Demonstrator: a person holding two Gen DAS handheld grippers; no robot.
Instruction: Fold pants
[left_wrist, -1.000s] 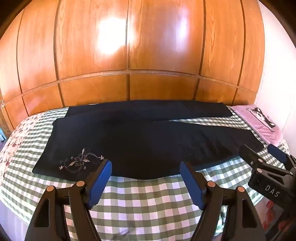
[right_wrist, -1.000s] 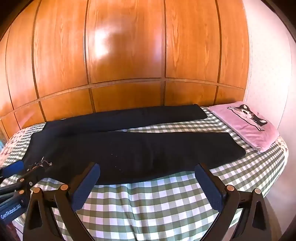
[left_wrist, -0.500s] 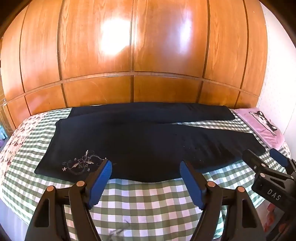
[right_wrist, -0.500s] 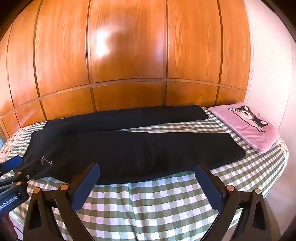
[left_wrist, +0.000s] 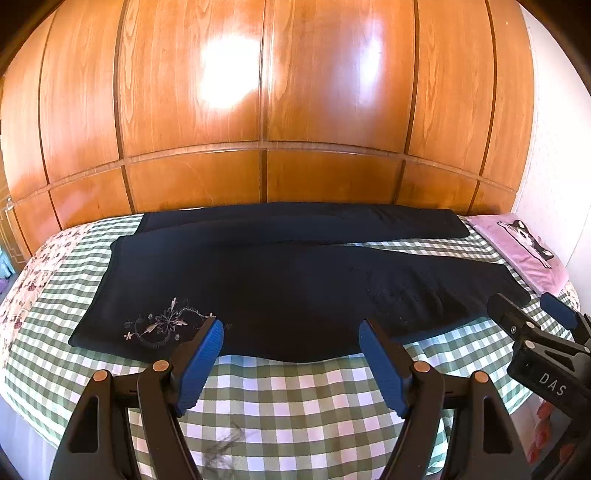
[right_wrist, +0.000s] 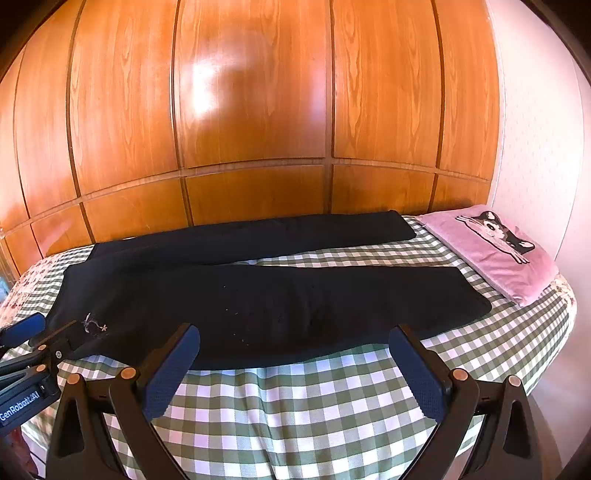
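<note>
Left wrist view | black pants (left_wrist: 280, 288) spread flat on checked bedspread (left_wrist: 295, 398), legs apart for folding | left gripper (left_wrist: 291, 358) released, empty, hovering | right gripper (right_wrist: 295, 369) likewise spread, empty

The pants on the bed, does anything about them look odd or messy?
Slightly. The black pants lie flat on the checked bedspread, unfolded, legs splayed apart toward the pink pillow. Pale specks, maybe lint, dot the near leg. Nothing looks torn or spilled.
</note>
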